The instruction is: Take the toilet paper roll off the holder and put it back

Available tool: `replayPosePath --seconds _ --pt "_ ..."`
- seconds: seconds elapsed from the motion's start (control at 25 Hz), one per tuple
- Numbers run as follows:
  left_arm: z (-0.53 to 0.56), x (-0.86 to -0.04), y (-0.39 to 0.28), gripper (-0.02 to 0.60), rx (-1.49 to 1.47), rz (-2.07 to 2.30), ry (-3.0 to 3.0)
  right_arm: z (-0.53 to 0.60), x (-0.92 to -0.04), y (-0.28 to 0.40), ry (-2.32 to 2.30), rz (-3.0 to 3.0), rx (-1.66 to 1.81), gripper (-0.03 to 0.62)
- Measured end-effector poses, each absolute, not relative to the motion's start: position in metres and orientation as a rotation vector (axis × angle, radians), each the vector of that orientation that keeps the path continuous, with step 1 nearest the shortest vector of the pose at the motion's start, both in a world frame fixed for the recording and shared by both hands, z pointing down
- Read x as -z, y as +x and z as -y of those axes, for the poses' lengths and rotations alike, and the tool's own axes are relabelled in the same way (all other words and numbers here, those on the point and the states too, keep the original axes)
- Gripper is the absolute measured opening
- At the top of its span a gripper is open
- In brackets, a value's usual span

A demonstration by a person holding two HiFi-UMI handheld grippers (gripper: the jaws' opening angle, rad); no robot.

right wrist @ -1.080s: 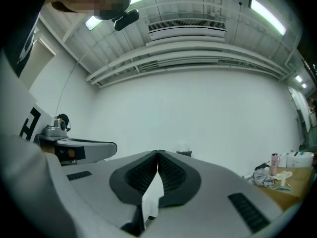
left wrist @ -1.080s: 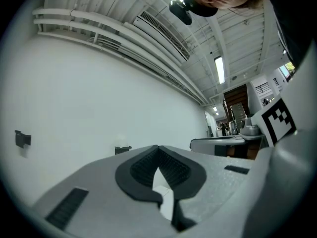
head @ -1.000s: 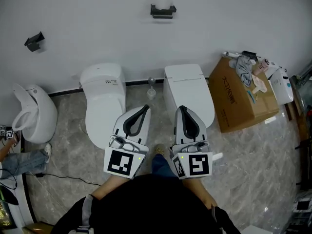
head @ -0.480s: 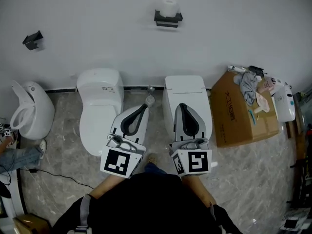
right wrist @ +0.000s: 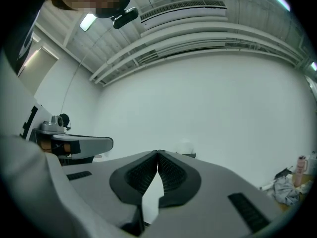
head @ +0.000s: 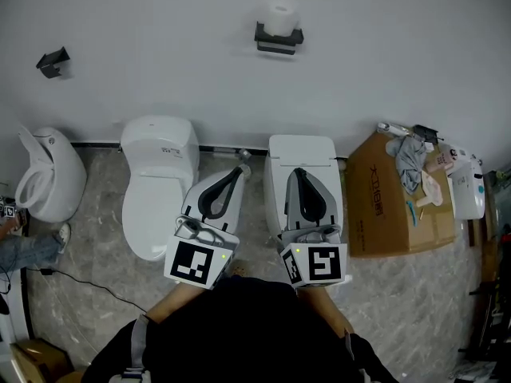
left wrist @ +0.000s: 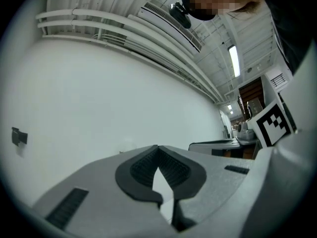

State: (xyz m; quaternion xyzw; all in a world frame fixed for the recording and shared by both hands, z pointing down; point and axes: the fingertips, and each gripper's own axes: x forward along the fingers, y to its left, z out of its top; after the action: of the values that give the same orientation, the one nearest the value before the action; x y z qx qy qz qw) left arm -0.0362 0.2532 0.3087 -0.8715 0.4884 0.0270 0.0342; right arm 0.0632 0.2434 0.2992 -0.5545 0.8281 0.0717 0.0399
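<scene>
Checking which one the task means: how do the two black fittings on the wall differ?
The middle holder carries a toilet paper roll; the left fitting is bare. The middle holder looks wider and level; the left fitting looks smaller and skewed. Both are black and wall-mounted.

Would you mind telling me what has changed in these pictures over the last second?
The person has stepped toward the wall, carrying the left gripper and right gripper forward over the toilets; the toilet paper roll on its holder now sits lower in the head view. Nothing was taken hold of or let go. Both grippers stay shut and empty, and the roll stays on the holder.
</scene>
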Motion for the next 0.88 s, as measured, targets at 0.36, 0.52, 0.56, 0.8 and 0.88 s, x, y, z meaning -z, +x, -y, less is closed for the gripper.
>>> replayPosePath --seconds 0.36,0.52,0.56,0.8,0.88 --pt "-0.239 -0.310 -0.032 0.005 -0.055 -1.526 -2.671 -0.228 -0.305 0.070 -1.681 -2.556 -0.190 0.023" --pt "-0.230 -0.317 -0.038 0.006 -0.061 -1.527 -2.679 -0.222 -0.310 0.067 -1.691 -2.560 -0.197 0.023" --pt "-0.227 -0.318 -0.039 0.005 -0.062 -1.528 -2.679 -0.219 -0.311 0.066 -1.694 -2.559 -0.201 0.022" --pt "-0.195 -0.322 -0.043 0.006 -0.058 -1.503 -2.680 -0.193 -0.316 0.064 -1.712 -2.546 -0.201 0.021" --pt "-0.181 -0.322 -0.044 0.006 -0.055 -1.493 -2.685 -0.180 -0.315 0.064 -1.717 -2.542 -0.202 0.022"
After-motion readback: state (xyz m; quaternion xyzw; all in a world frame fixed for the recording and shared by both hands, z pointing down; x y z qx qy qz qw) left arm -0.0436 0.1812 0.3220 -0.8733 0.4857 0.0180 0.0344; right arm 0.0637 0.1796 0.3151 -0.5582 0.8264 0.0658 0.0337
